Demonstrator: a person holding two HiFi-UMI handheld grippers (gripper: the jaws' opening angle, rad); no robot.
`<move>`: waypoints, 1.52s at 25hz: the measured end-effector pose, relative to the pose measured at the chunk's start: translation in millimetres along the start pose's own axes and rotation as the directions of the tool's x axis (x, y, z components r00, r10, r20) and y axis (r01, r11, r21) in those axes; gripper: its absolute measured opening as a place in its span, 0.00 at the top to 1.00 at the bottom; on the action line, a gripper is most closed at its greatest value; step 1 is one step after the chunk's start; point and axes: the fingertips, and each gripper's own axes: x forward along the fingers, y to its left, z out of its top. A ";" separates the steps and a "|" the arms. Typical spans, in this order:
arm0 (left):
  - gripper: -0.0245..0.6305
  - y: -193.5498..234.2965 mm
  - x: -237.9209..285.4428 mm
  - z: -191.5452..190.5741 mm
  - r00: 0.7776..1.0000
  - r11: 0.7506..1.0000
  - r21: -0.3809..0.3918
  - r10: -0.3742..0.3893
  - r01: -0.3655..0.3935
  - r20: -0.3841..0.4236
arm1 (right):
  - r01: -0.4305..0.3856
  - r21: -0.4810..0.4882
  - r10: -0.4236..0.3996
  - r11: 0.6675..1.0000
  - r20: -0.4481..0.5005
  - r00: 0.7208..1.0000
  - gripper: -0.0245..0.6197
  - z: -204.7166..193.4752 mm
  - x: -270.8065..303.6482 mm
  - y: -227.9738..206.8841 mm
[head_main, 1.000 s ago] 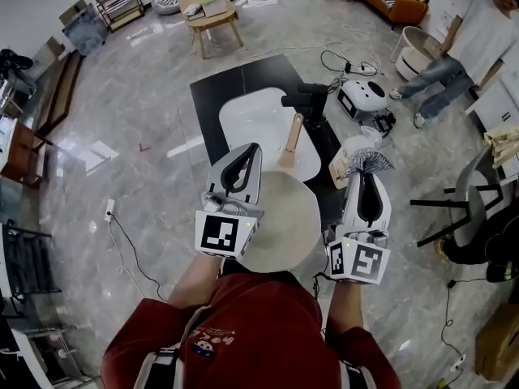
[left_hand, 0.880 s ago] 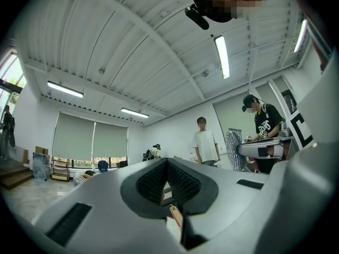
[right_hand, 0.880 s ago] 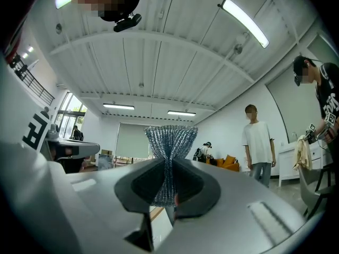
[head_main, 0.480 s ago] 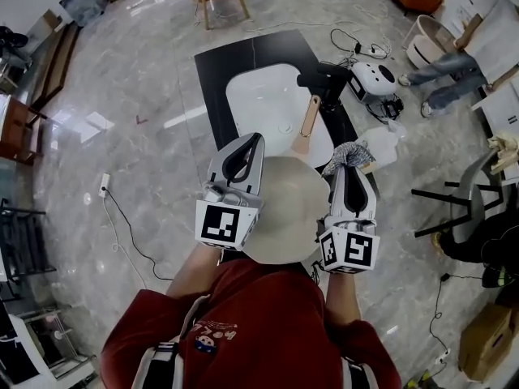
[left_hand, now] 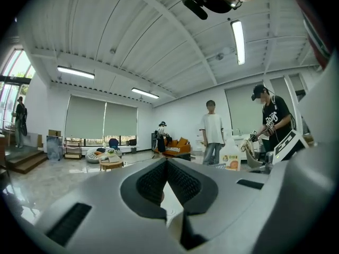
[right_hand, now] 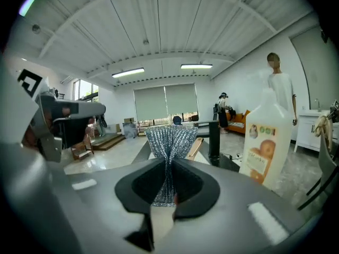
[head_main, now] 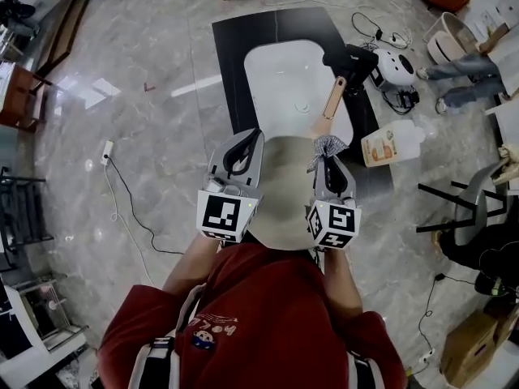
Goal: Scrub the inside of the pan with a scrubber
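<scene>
The left tool (head_main: 250, 138) is closed: in the left gripper view its pads meet at the tips, with nothing visible between them and only the white sink (head_main: 280, 79) showing through the gap below. It lies along the left rim of the pan (head_main: 284, 191). The pan sits between the two tools at the near end of the dark bench (head_main: 231, 55), pale face up, with its wooden handle (head_main: 332, 100) pointing away over the sink towards the black faucet (head_main: 349, 57). No view shows what supports the pan. The right tool (head_main: 326, 160) is clamped on the silver mesh scrubber (head_main: 327, 145), which is pinched at its waist so that the upper part fans out above the pads. In the head view the scrubber stands at the far right rim of the pan, beside the base of the handle, and contact with the inner surface cannot be confirmed. A soap bottle (head_main: 389, 146) stands on the bench to the right. Status, as a judgement: the scrubber is secured and brought to the pan. The scrubbing of the inside remains to be done.
</scene>
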 end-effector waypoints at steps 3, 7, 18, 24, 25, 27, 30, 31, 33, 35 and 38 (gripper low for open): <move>0.95 8.4 -5.3 -8.5 1.000 1.000 0.002 0.020 -0.020 -0.018 | -0.010 0.015 0.011 1.000 -0.077 0.997 0.88 -28.3 13.5 4.3; 0.96 17.4 -11.3 -21.0 0.998 0.999 -0.008 0.042 -0.042 -0.051 | -0.005 0.019 0.008 1.000 -0.156 0.988 0.88 -56.4 25.9 4.9; 0.95 31.3 -21.8 -50.5 0.990 0.997 -0.013 0.073 -0.075 -0.123 | -0.008 0.004 0.009 1.000 -0.235 0.972 0.88 -95.9 44.0 6.3; 0.95 39.0 -27.7 -56.9 0.985 0.995 -0.009 0.099 -0.101 -0.142 | -0.058 0.003 0.057 0.998 -0.242 0.969 0.87 -99.5 49.7 18.3; 0.95 40.1 -28.3 -57.5 0.984 0.994 -0.007 0.104 -0.106 -0.142 | -0.073 -0.001 0.071 0.997 -0.243 0.967 0.87 -100.5 51.2 22.1; 0.96 41.6 -29.8 -58.8 0.983 0.994 -0.006 0.112 -0.114 -0.143 | -0.105 -0.015 0.098 0.994 -0.246 0.964 0.87 -101.7 53.8 29.7; 0.96 43.9 -35.8 -63.1 0.982 0.993 -0.011 0.119 -0.122 -0.149 | -0.145 -0.021 0.135 0.989 -0.249 0.959 0.87 -102.8 56.5 40.2; 0.95 45.6 -38.5 -65.6 0.980 0.992 -0.016 0.122 -0.126 -0.154 | -0.158 -0.018 0.149 0.987 -0.250 0.957 0.87 -103.0 57.6 44.3; 0.95 49.1 -44.2 -71.8 0.977 0.990 -0.025 0.132 -0.138 -0.167 | -0.192 -0.017 0.182 0.981 -0.252 0.951 0.87 -103.2 60.2 52.9; 0.95 50.6 -50.1 -77.9 0.974 0.989 -0.030 0.140 -0.148 -0.180 | -0.236 -0.032 0.220 0.971 -0.255 0.941 0.86 -103.6 62.1 62.0; 0.95 49.8 -59.1 -86.0 0.969 0.987 -0.034 0.146 -0.155 -0.198 | -0.294 -0.055 0.270 0.954 -0.265 0.926 0.86 -104.1 63.2 74.6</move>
